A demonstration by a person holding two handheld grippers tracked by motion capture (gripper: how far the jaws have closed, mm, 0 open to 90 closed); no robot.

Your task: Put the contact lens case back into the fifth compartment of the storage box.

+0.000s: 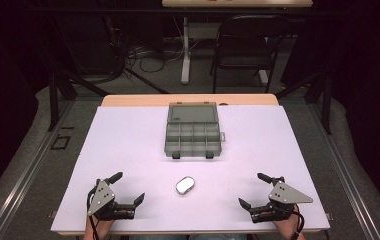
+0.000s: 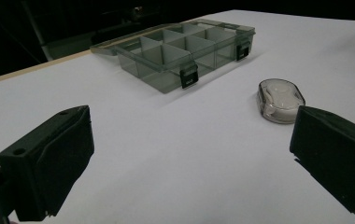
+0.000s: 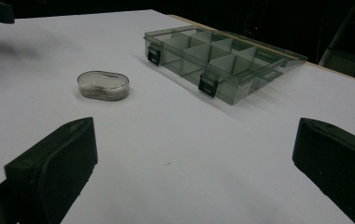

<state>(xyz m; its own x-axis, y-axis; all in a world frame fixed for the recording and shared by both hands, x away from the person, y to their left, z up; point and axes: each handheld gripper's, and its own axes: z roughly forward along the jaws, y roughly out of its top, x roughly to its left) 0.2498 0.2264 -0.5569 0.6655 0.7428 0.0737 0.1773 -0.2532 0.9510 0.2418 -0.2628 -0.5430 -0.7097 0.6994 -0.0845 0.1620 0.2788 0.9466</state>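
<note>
Case (image 1: 185, 185) lies between left tool (image 1: 128, 188) and right tool (image 1: 250, 190).

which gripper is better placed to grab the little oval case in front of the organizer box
Left, narrowly. The oval case lies slightly left of centre, closer to the open left gripper than to the open right gripper. Nothing blocks either.

Left black two-jaw hand-held gripper (image 1: 128, 187) low at the near edge, jaws spread wide apart and empty, right black two-jaw gripper (image 1: 254, 189) level with it, well apart, jaws likewise wide, hands (image 1: 98, 227) gripping from behind
</note>
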